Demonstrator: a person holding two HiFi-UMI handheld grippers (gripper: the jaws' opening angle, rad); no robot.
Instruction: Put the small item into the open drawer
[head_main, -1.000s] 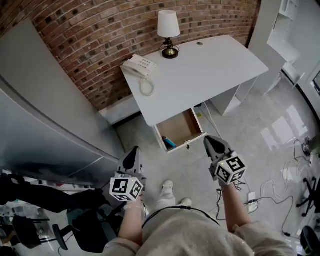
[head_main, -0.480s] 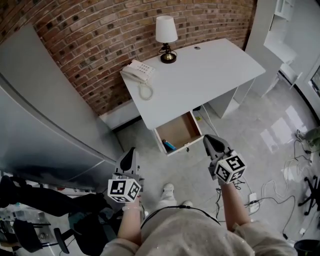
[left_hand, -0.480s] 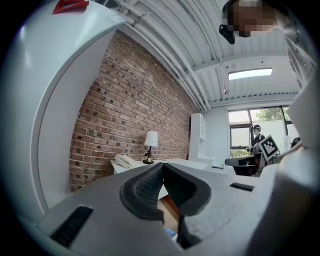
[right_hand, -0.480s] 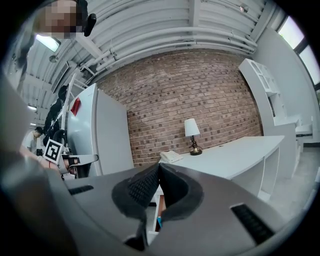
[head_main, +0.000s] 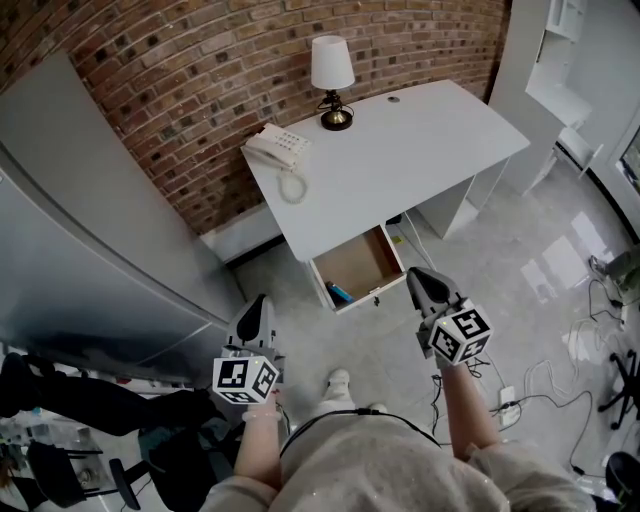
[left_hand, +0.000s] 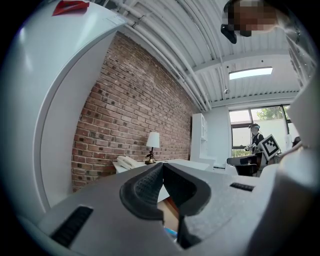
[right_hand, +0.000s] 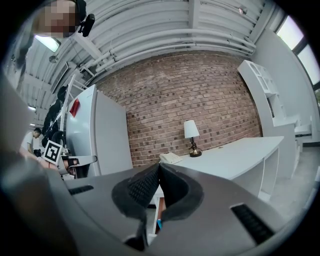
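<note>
The white desk (head_main: 420, 150) stands against the brick wall, and its wooden drawer (head_main: 362, 262) is pulled open toward me. A small blue item (head_main: 338, 292) lies in the drawer's front left corner; it also peeks below the jaws as the blue item (left_hand: 170, 233) and the blue item (right_hand: 158, 223). My left gripper (head_main: 257, 308) hangs over the floor left of the drawer, shut and empty, as the left gripper (left_hand: 162, 168) shows. My right gripper (head_main: 421, 281) hovers just right of the drawer front, also shut with nothing in it, seen as the right gripper (right_hand: 160, 168).
A lamp (head_main: 332, 65) and a white telephone (head_main: 277, 148) stand on the desk's back. A tall grey cabinet (head_main: 90, 230) fills the left. Cables and a power strip (head_main: 505, 395) lie on the floor at right. A black chair (head_main: 60, 460) sits bottom left.
The view has shifted slightly, so the desk sits a little higher and further left. The left gripper has sunk a touch; both grippers stay shut.
</note>
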